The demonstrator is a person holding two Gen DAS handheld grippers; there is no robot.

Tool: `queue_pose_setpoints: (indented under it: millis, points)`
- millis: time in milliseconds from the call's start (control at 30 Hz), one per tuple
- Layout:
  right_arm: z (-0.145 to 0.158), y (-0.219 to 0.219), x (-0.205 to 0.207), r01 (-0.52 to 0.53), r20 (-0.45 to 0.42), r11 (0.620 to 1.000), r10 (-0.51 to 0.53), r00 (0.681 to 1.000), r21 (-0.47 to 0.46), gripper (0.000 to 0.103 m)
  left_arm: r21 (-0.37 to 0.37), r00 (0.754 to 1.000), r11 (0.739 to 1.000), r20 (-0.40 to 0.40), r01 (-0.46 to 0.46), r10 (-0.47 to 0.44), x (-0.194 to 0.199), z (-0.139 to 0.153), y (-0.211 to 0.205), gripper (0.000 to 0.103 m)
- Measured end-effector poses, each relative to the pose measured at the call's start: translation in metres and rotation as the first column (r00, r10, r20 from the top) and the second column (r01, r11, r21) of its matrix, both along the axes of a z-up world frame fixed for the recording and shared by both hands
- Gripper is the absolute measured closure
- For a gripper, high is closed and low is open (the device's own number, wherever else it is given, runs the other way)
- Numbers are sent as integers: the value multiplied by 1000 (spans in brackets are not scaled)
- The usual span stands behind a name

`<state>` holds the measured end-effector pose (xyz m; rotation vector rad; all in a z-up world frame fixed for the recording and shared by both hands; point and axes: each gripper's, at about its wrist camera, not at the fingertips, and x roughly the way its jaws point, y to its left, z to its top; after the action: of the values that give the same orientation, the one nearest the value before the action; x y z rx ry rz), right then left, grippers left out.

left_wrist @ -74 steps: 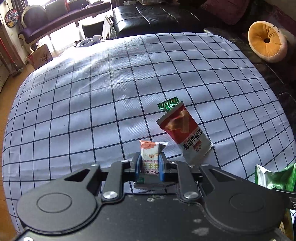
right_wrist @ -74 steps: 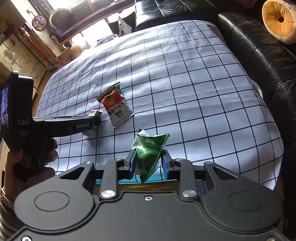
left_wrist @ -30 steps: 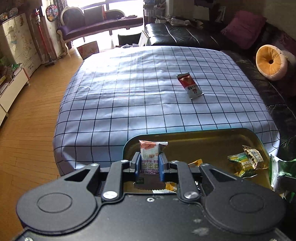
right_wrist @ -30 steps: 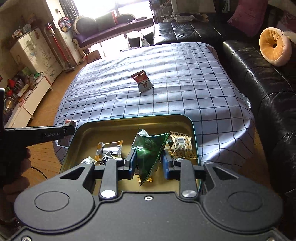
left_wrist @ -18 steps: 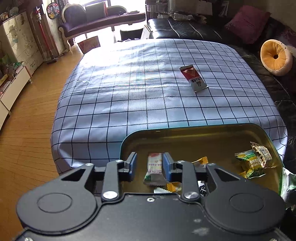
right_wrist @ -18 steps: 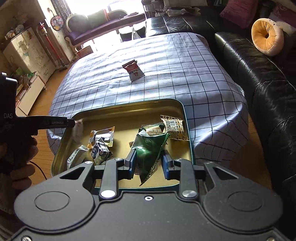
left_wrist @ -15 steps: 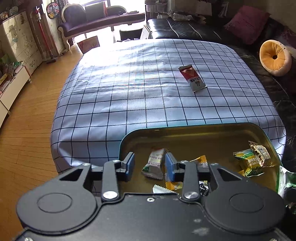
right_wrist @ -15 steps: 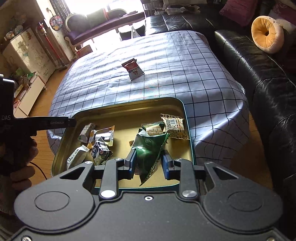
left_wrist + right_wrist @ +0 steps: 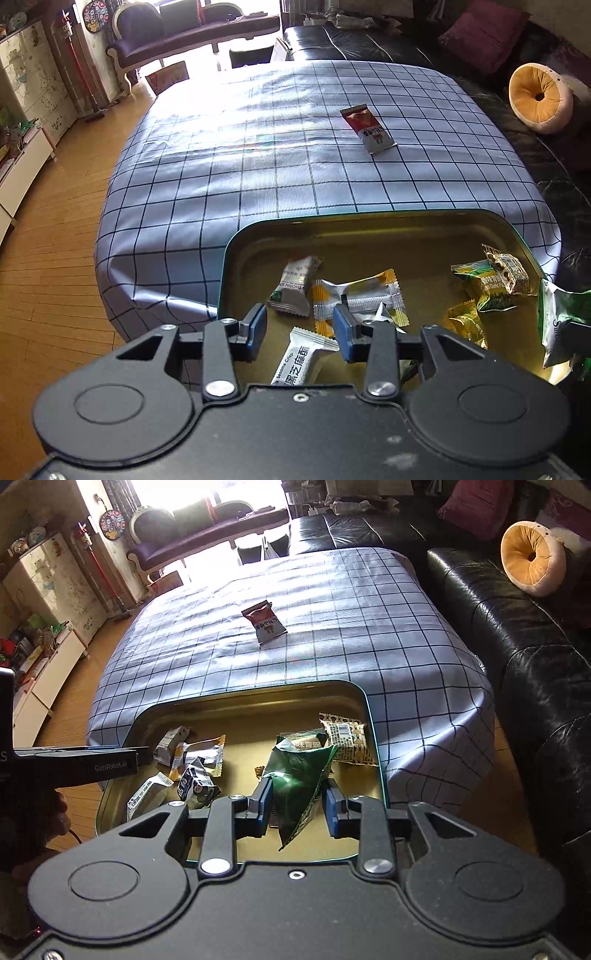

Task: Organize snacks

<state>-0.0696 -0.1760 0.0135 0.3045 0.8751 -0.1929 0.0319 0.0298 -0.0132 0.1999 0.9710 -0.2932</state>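
Left wrist view: left gripper (image 9: 300, 329) hangs over the near-left corner of the gold rectangular metal tin with teal rim (image 9: 236, 246), blue-padded fingers (image 9: 255, 326) spread apart, nothing between them. The small white-and-orange hawthorn snack packet (image 9: 295, 282) lies flat on the tin floor just ahead, touching a silver-and-yellow wrapped candy (image 9: 356, 297); a white sesame crisp bar (image 9: 301, 360) sits below the fingers. One red-and-white snack sachet (image 9: 367, 127) lies on the blue checked tablecloth worktop (image 9: 258, 147), well apart from the tin. Right wrist view: right gripper (image 9: 297, 806) hovers over the tin's near-right area, fingers clamped on a crumpled green foil snack bag (image 9: 297, 782), which hangs above the tin floor near a brown patterned biscuit packet (image 9: 347, 742). Judgement: drop-off step, left side done, right pending. Next: part the right fingers over a bare patch so the bag lands inside the rim, then send one gripper out for the red sachet, the only snack visible outside the tin.
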Motion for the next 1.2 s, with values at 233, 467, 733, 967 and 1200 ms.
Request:
queue_pose_setpoints:
  millis: [233, 467, 733, 967, 1200]
  points:
    - [-2, -1, 2, 4, -14, 1000, -4, 1000, 25, 61, 4, 1000, 1000, 0, 3, -3, -6, 0, 0, 62]
    - [-4, 1, 3, 3, -28, 1000, -2, 1000, 21, 61, 24, 1000, 1000, -4, 8, -8, -9, -2, -3, 59]
    - [-6, 1, 5, 6, -42, 1000, -5, 999, 23, 60, 47, 1000, 999, -26, 12, -10, -12, -6, -7, 58]
    - [-10, 0, 10, -6, -76, 999, 9, 997, 39, 61, 55, 998, 998, -54, 18, -15, -14, -6, -8, 55]
    - [-16, -1, 18, -45, -147, 997, 55, 988, 67, 61, 65, 994, 997, -103, 38, -31, -13, -8, -9, 55]
